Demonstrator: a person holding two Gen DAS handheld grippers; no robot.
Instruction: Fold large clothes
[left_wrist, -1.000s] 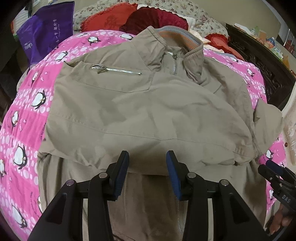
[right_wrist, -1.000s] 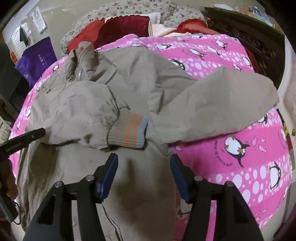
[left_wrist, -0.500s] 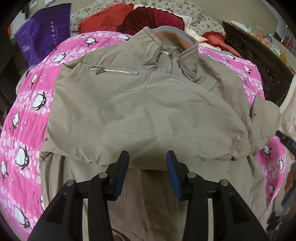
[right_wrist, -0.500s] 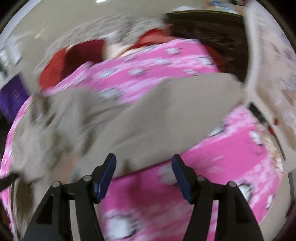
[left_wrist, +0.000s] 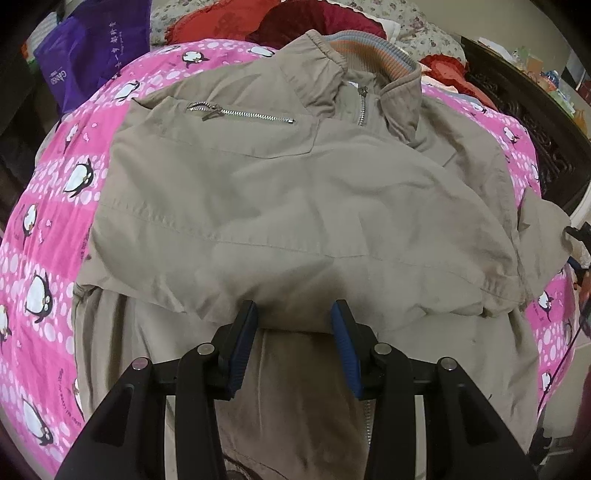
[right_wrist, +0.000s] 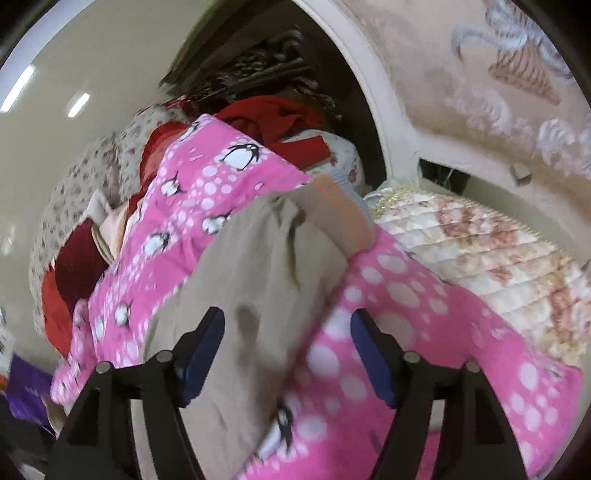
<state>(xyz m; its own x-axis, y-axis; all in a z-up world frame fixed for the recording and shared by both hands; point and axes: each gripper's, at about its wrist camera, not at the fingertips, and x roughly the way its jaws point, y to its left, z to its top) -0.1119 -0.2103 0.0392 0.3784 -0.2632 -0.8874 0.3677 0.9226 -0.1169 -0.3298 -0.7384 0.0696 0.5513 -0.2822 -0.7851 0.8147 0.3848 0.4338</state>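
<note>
The left gripper (left_wrist: 294, 325) hangs partly open, holding nothing, above the folded-over sleeve of the tan jacket (left_wrist: 295, 206). The right gripper (right_wrist: 286, 345) has just been opening wide; it grips nothing, with the other sleeve (right_wrist: 266, 266) below. The jacket lies on the pink penguin blanket (left_wrist: 55, 221). It looks soft and floppy, so pinch the ribbed cuff (right_wrist: 343, 214).

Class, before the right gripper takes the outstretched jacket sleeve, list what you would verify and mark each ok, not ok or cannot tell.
1. First sleeve folded across jacket: ok.
2. Left gripper empty, open over the fold: ok.
3. Right gripper open, jaws just widened, nothing pinched: ok.
4. Second sleeve ahead of the right gripper: ok.
5. Striped cuff visible: ok.
6. Sleeve lying flat: cannot tell, picture blurred.
</note>
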